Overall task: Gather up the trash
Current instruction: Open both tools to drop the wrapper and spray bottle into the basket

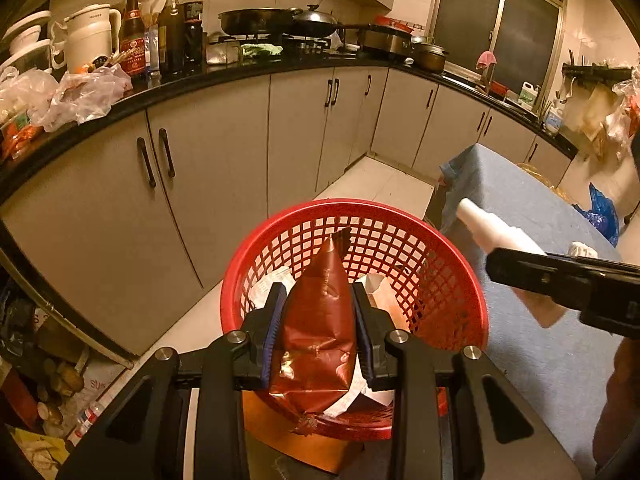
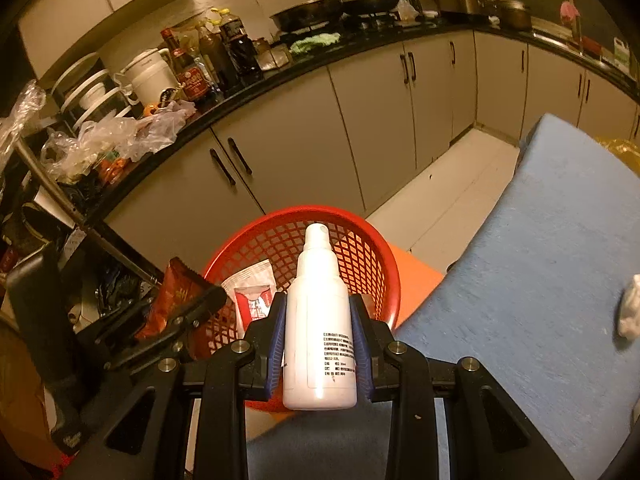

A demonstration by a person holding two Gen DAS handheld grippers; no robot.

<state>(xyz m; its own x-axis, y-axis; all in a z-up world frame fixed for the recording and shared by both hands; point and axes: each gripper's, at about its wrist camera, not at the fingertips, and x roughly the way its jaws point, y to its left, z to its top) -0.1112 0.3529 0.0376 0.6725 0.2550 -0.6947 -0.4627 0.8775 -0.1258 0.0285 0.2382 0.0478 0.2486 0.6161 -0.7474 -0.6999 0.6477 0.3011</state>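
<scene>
Red foil bag point(image 1: 318, 320), light and crinkly, is pinched at mid-body by the left tongs point(image 1: 319, 330) over the basket point(image 1: 460, 280), while the stiff, smooth bottle point(image 2: 320, 320) is clamped mid-body by the right tongs point(image 2: 319, 334).

A blue cloth-covered surface point(image 2: 532, 280) fills the right side of the right wrist view, with a crumpled white wad point(image 2: 632, 308) lying on it near the right edge. In the left wrist view a blue plastic bag point(image 1: 602, 216) lies at its far end. The pale tiled floor point(image 2: 452, 200) runs between it and the cabinets. The red mesh basket point(image 2: 360, 248) sits on an orange support point(image 2: 416, 276) just beside the blue surface. The black counter point(image 1: 240, 70) along the wall carries bottles point(image 1: 170, 32), a white kettle point(image 1: 90, 36), pans point(image 1: 256, 20) and crumpled plastic bags point(image 1: 86, 96).
</scene>
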